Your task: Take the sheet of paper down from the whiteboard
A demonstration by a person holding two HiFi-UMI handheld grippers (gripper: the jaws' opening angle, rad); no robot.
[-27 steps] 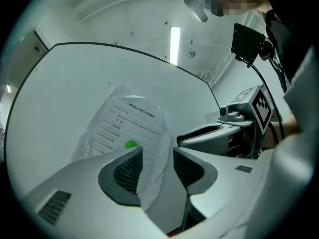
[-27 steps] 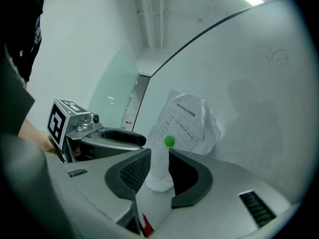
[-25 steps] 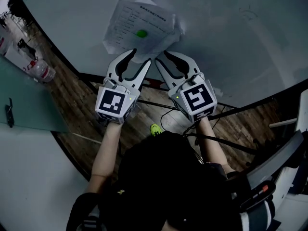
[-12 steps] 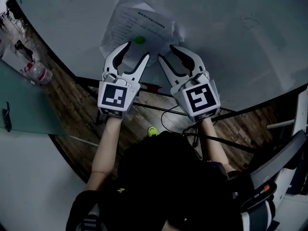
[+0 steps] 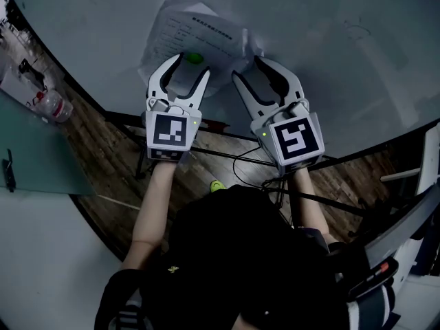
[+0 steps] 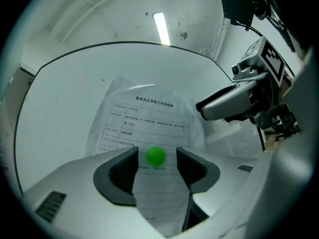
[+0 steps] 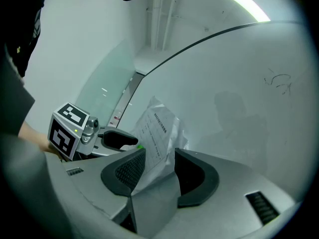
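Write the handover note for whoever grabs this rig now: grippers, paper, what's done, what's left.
Left gripper: open, jaws have just been opening, one on each side of the green magnet, not pressing on it.
Right gripper: open, jaws have just been opening, the sheet's right edge lines up between them, not pinched.
Sheet of paper: on the whiteboard, pinned by the magnet.
Done: both grippers are at the sheet.
Left: pull the magnet, grip the sheet, take it down.
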